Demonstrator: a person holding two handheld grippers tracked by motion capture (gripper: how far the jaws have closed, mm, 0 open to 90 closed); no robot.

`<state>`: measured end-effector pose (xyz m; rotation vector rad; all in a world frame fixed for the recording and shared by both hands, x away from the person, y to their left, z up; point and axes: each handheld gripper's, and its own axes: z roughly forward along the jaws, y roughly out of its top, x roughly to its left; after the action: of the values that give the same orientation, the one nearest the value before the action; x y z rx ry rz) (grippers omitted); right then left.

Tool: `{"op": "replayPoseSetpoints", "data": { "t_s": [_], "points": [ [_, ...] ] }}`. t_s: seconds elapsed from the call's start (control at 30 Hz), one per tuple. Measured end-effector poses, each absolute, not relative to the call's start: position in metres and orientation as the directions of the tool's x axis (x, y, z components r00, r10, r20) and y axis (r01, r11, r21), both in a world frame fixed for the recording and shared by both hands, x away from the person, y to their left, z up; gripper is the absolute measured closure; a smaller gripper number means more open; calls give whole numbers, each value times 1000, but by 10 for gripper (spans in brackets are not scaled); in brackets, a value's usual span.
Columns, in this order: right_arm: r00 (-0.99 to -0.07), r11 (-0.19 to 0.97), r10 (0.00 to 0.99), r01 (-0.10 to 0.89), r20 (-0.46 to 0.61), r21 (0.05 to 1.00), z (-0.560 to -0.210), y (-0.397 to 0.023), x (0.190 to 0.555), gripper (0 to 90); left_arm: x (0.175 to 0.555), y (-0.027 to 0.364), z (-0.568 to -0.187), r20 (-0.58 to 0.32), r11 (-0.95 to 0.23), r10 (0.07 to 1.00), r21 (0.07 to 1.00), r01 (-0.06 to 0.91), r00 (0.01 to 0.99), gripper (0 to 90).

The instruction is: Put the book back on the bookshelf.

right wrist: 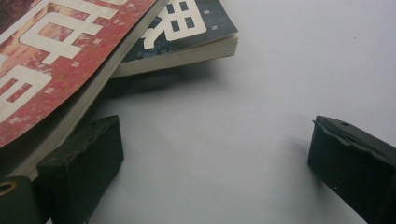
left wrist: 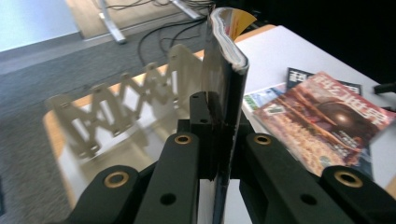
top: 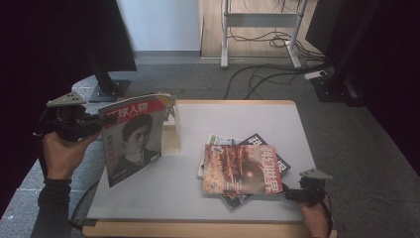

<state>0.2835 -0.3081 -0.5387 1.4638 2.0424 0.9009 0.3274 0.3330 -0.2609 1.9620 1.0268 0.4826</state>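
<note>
A magazine with a portrait cover (top: 133,136) stands upright above the table's left side, and my left gripper (top: 96,126) is shut on its edge. In the left gripper view the jaws (left wrist: 219,140) clamp the magazine's spine (left wrist: 229,70). Several magazines lie stacked right of centre, a red-covered one (top: 242,168) on top. My right gripper (top: 289,194) rests low at the stack's front right corner. Its jaws (right wrist: 215,140) stand open on bare tabletop, the left finger (right wrist: 88,158) against the red magazine's (right wrist: 51,60) edge. A dark magazine (right wrist: 187,28) lies beneath.
A white accordion-style rack (top: 171,134) stands on the white table (top: 247,116) just behind the held magazine, also in the left gripper view (left wrist: 126,98). Beyond the table are a black stand base (top: 109,91), floor cables (top: 267,74) and a white desk leg (top: 225,44).
</note>
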Motion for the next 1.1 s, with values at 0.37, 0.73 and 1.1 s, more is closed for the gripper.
{"op": "replayPoseSetpoints", "data": {
  "t_s": [0.37,0.73,1.1],
  "points": [
    [-321,215,947,643,4,735,-539,-308,283,28,322,370,-259,-57,-237,865,830,505,498,868],
    [-321,214,947,642,4,736,-539,-308,283,28,335,383,-259,-56,-184,909,835,518,413,868],
    [-321,215,947,644,5,734,-538,-308,283,28,363,378,-271,-43,-157,930,852,500,365,868]
  ]
}}
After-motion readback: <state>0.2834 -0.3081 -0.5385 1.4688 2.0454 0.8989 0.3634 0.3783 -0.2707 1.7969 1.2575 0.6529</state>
